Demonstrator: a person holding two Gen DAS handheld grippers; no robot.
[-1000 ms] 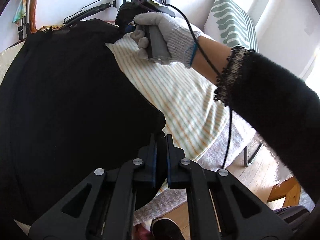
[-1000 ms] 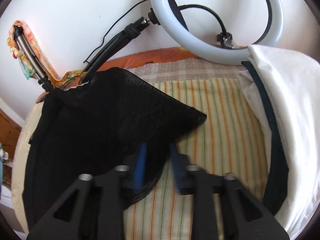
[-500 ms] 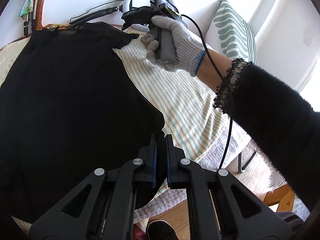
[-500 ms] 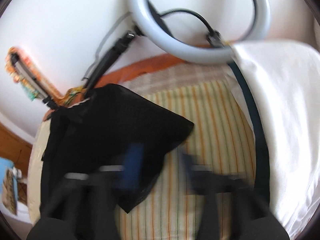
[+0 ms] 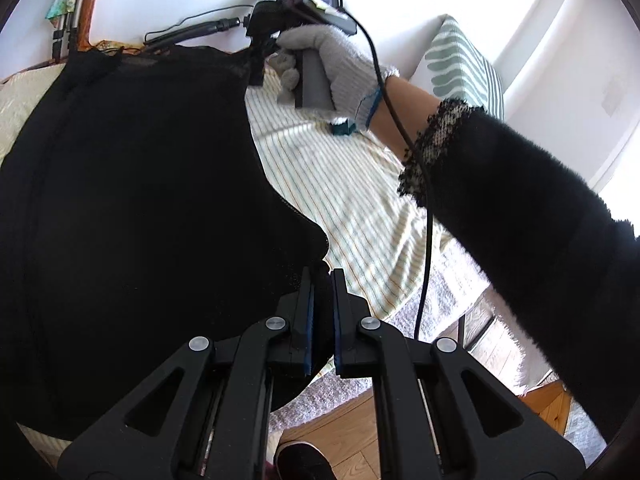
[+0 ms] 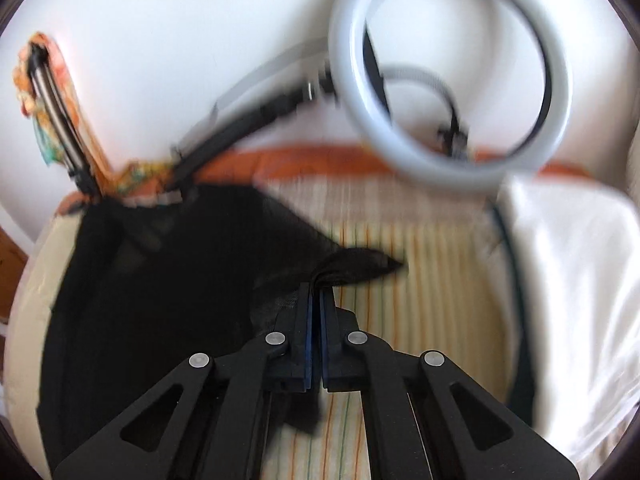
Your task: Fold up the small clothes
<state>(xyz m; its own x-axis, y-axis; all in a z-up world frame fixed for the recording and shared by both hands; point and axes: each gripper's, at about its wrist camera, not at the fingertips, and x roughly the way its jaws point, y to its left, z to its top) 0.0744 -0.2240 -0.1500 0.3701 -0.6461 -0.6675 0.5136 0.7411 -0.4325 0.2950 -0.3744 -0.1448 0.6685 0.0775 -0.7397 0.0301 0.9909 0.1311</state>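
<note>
Stretching black garment (image 5: 132, 184) corner to corner

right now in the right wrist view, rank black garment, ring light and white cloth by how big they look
1. black garment, largest
2. white cloth and ring light look close in size; the light stands farther back and the frame is blurred, so I won't rank them.

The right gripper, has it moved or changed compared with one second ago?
Yes. The right gripper stood open over the black garment; now it is shut on the garment's corner, and the ring light sits further right in its view.
</note>
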